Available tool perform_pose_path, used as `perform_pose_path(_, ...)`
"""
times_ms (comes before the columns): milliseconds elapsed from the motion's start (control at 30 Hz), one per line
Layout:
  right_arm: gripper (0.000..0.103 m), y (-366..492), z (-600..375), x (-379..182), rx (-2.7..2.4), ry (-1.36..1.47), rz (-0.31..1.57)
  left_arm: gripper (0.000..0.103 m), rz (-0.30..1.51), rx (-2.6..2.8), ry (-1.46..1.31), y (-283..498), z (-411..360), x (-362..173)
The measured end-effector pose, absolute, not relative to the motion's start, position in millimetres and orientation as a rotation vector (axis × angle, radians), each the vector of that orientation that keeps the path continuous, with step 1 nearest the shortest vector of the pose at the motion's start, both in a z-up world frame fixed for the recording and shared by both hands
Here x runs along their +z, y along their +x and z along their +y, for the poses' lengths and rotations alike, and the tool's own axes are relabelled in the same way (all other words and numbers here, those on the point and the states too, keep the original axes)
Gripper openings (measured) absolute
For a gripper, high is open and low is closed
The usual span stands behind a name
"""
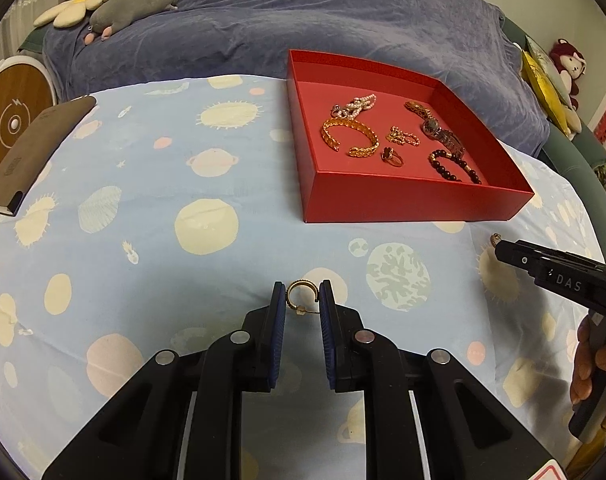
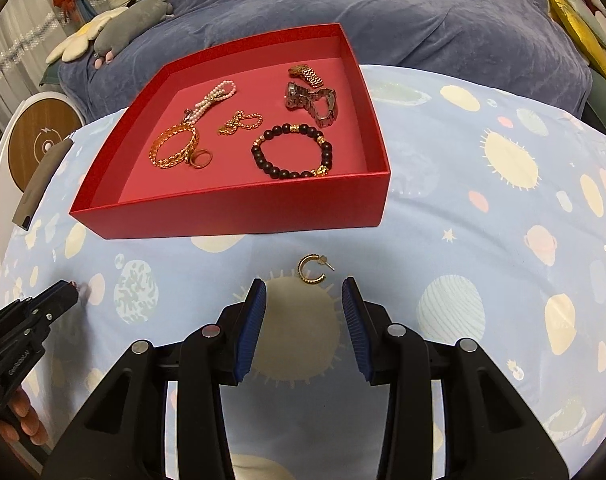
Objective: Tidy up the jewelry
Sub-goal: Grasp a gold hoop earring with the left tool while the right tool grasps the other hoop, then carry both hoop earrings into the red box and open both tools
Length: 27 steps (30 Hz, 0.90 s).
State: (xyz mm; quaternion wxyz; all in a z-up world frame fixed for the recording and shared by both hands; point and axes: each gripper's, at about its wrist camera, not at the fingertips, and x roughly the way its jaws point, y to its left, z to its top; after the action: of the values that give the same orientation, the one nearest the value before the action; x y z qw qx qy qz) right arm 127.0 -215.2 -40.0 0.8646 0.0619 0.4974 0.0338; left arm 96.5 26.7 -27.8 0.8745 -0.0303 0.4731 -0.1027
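Observation:
A red box (image 1: 415, 200) (image 2: 231, 216) on the planet-print cloth holds a gold cuff (image 1: 349, 136), a pearl string (image 2: 217, 96), a gold chain (image 2: 239, 122), a ring (image 2: 201, 158), a watch (image 2: 315, 100) and a dark bead bracelet (image 2: 293, 156). In the left wrist view a gold hoop earring (image 1: 301, 294) lies between my left gripper's (image 1: 301, 300) open fingertips, close to both pads. In the right wrist view a second gold hoop earring (image 2: 311, 269) lies on the cloth just ahead of my open right gripper (image 2: 303, 296).
A brown notebook (image 1: 35, 152) lies at the cloth's left edge. A round white and wood device (image 2: 39, 148) stands beyond it. A blue-covered bed (image 1: 303, 20) with plush toys (image 1: 135, 4) lies behind the box. The right gripper's tip (image 1: 511, 250) shows at right.

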Motion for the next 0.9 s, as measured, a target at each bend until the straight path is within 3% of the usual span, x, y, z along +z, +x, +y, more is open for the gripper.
perform_pose_path(333, 0.035, 133, -209, -47, 0.066, 0.063, 1.036, 0.014, 0.98, -0.215, -0.101, 103, 32, -21)
perform_pose_path(500, 0.019, 132, -205, -47, 0.057, 0.022, 1.026, 0.014, 0.975, -0.217, -0.104, 103, 29, -18)
perform_pose_path(900, 0.019, 120, -199, -27, 0.118, 0.068, 1.001, 0.014, 0.957, -0.226, -0.128, 106, 24, -8)
